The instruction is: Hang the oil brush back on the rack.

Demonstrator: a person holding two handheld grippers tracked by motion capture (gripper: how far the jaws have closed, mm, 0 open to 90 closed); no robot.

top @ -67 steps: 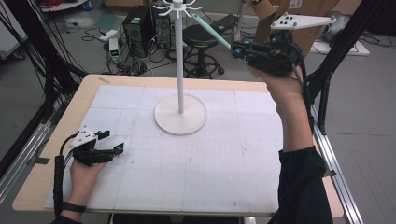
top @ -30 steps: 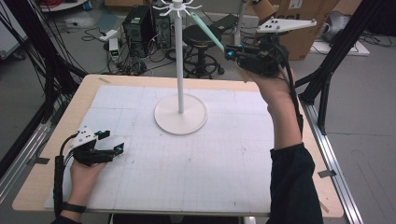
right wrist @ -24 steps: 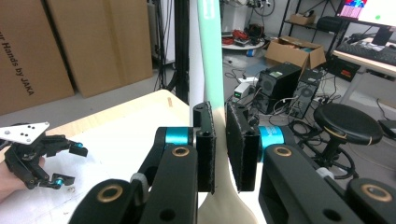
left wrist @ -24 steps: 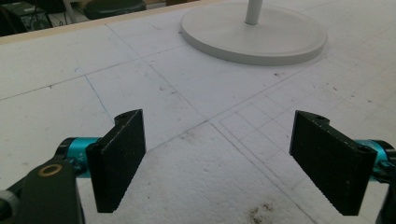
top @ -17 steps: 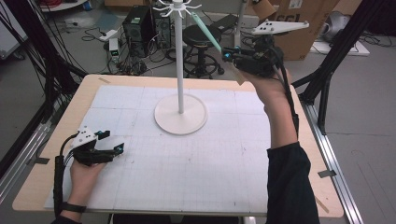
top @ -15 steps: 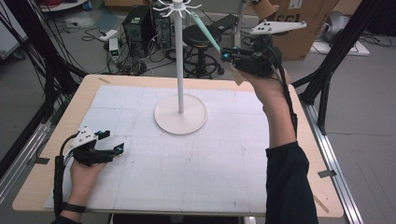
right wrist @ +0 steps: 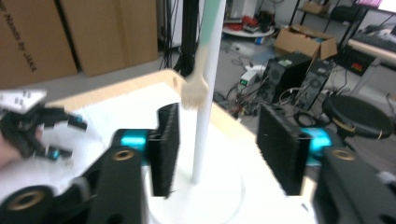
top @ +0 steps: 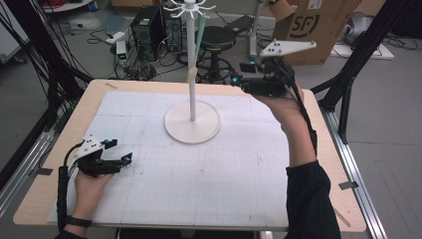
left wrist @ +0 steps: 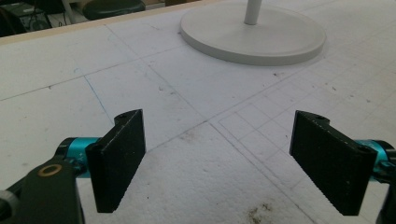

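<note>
Released from the right gripper (top: 239,82), now gaping, the brush (top: 197,50) hangs on the stand (top: 191,59)

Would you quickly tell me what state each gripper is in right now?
Left gripper: open, holding nothing, low over the table.
Right gripper: open, holding nothing.

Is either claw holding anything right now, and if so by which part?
Nothing is held. The right claw is open beside the brush hanging on the stand; the left claw is open over the table.
</note>
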